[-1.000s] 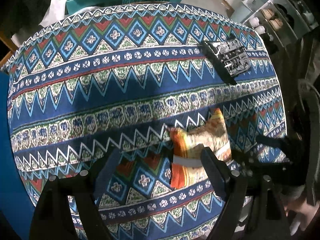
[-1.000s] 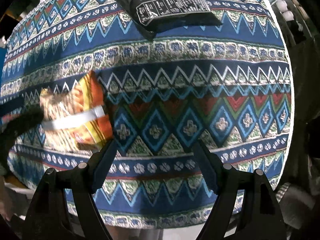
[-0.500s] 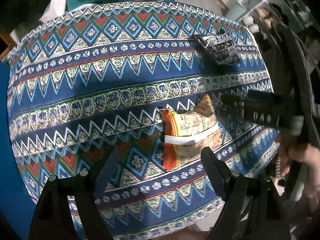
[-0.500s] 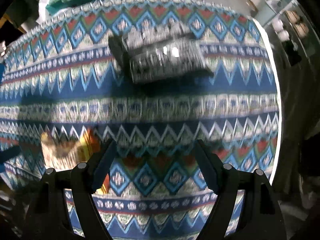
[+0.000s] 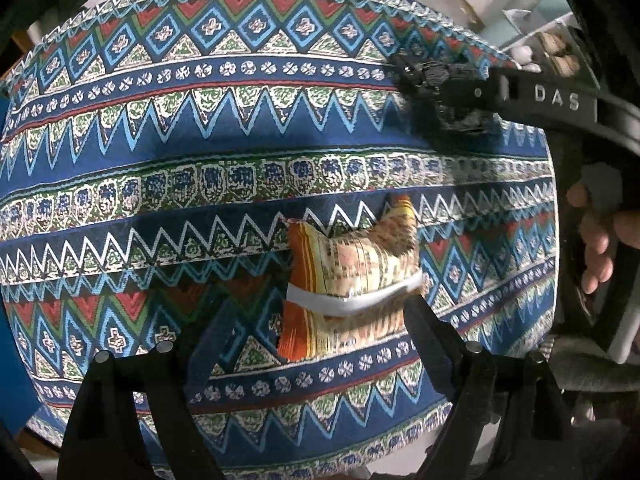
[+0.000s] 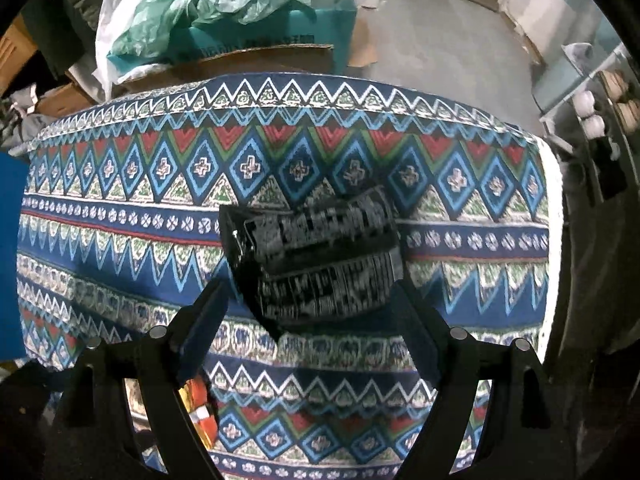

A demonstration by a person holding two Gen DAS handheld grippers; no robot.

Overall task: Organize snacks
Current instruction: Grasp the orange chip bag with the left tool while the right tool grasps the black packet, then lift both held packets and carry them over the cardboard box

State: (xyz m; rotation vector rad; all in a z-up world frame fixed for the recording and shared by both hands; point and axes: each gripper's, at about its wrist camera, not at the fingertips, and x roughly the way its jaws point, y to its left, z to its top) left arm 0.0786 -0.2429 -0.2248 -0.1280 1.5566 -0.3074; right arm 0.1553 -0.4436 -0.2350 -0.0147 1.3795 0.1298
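Observation:
An orange and yellow snack bag (image 5: 352, 284) lies on the patterned tablecloth (image 5: 160, 184), just ahead of my open, empty left gripper (image 5: 316, 344), nearer its right finger. A black snack bag with white print (image 6: 316, 256) lies further back on the cloth. My open right gripper (image 6: 312, 332) hovers right over it, fingers either side, not closed on it. The right gripper also shows in the left wrist view (image 5: 444, 92), reaching in from the right over the black bag. A corner of the orange bag shows in the right wrist view (image 6: 198, 408).
The table's far edge drops to a teal box with green plastic bags (image 6: 224, 8) and cardboard (image 6: 260, 60) on the floor. Shelving with small items (image 6: 600, 112) stands at the right. A blue surface (image 6: 8, 260) borders the left.
My right gripper moved forward across the table to the black bag, which now sits between its fingers. My left gripper drew closer to the orange bag.

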